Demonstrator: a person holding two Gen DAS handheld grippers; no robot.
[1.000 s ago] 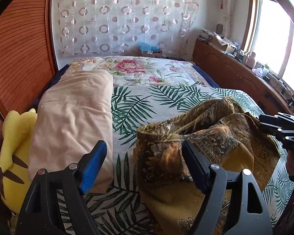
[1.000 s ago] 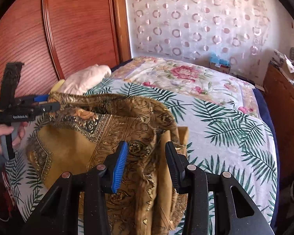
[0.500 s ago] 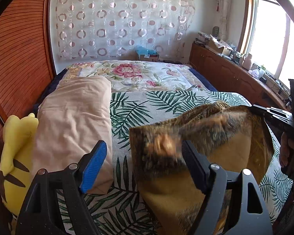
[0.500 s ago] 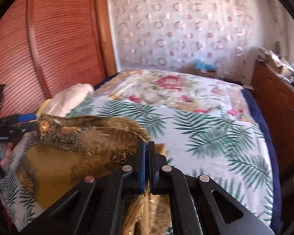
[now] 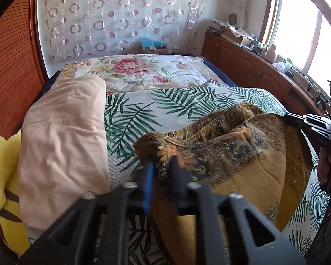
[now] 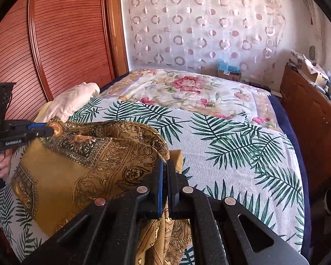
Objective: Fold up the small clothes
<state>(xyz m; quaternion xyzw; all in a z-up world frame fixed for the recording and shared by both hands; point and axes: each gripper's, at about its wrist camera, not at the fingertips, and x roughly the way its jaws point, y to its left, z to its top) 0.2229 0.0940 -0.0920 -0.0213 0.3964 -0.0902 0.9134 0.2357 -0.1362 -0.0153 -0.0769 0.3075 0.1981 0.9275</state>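
Observation:
A mustard-gold patterned cloth hangs lifted over the near end of the bed. My left gripper is shut on its left top corner. My right gripper is shut on its other top edge, with cloth draping below the fingers. The cloth sags between the two grippers. The left gripper also shows in the right wrist view, and the right gripper shows at the right edge of the left wrist view.
The bed has a palm-leaf sheet and a floral quilt behind it. A folded pink blanket and a yellow plush toy lie along the left side. A wooden cabinet runs along the right.
My left gripper closed on the cloth's corner; it was open before. My right gripper closed half a second ago and stays shut. The cloth rose off the bed.

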